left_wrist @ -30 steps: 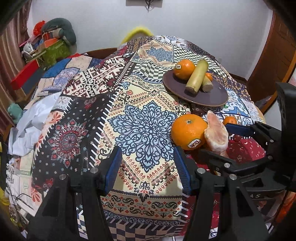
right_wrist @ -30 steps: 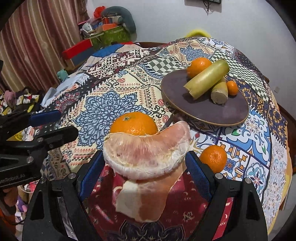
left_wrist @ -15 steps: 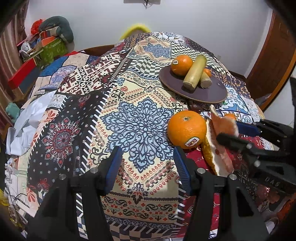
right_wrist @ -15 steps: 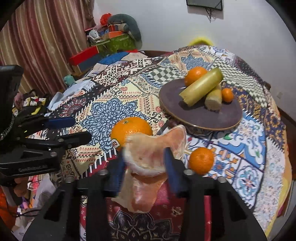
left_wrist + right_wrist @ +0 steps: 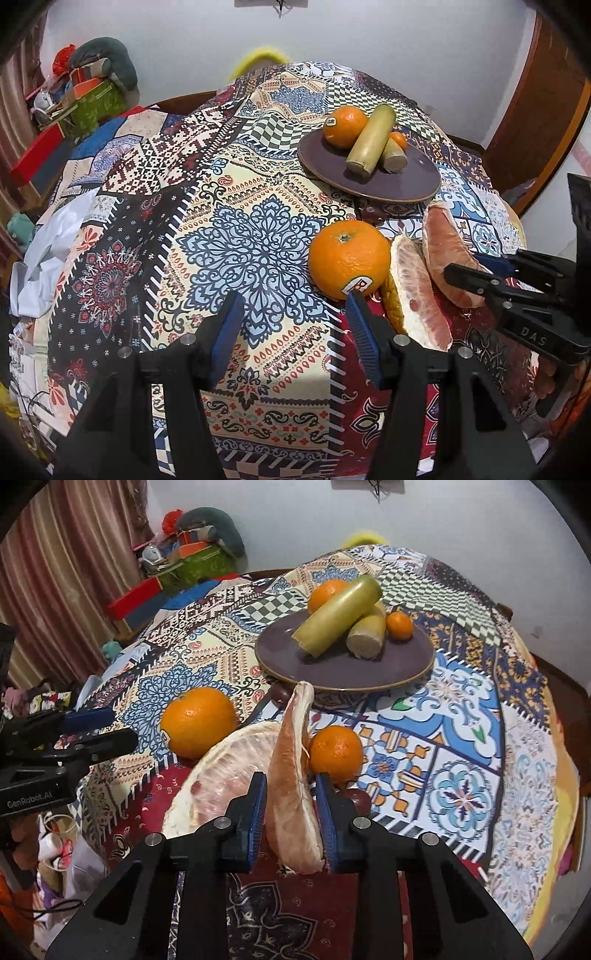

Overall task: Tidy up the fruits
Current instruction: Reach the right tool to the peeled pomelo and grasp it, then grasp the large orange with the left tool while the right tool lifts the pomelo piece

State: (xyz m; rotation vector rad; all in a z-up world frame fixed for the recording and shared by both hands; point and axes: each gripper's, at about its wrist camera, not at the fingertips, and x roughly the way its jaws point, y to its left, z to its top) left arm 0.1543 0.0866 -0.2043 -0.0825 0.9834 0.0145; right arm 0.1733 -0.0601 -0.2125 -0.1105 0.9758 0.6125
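Worktop (image 5: pixel 461 716) under a patchwork cloth, white wall behind, striped curtain (image 5: pixel 55 590) and piled boxes (image 5: pixel 184 565) at 10 o'clock. Right gripper (image 5: pixel 290 808) pinches an upright pomelo segment (image 5: pixel 291 775) – large orange (image 5: pixel 199 720) at its 10 o'clock, purple plate (image 5: pixel 343 664) at 12. Left gripper (image 5: pixel 291 325) spread, nothing between its pads.

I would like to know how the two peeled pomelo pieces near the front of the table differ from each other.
The pinker pomelo segment stands on edge, pinched between the right gripper pads; the paler pomelo segment lies on the tablecloth, gripped by nothing. The pinker one looks narrower and shows its membrane; the paler one looks broader, with exposed flesh. Both are peeled, curved wedges beside the large orange.
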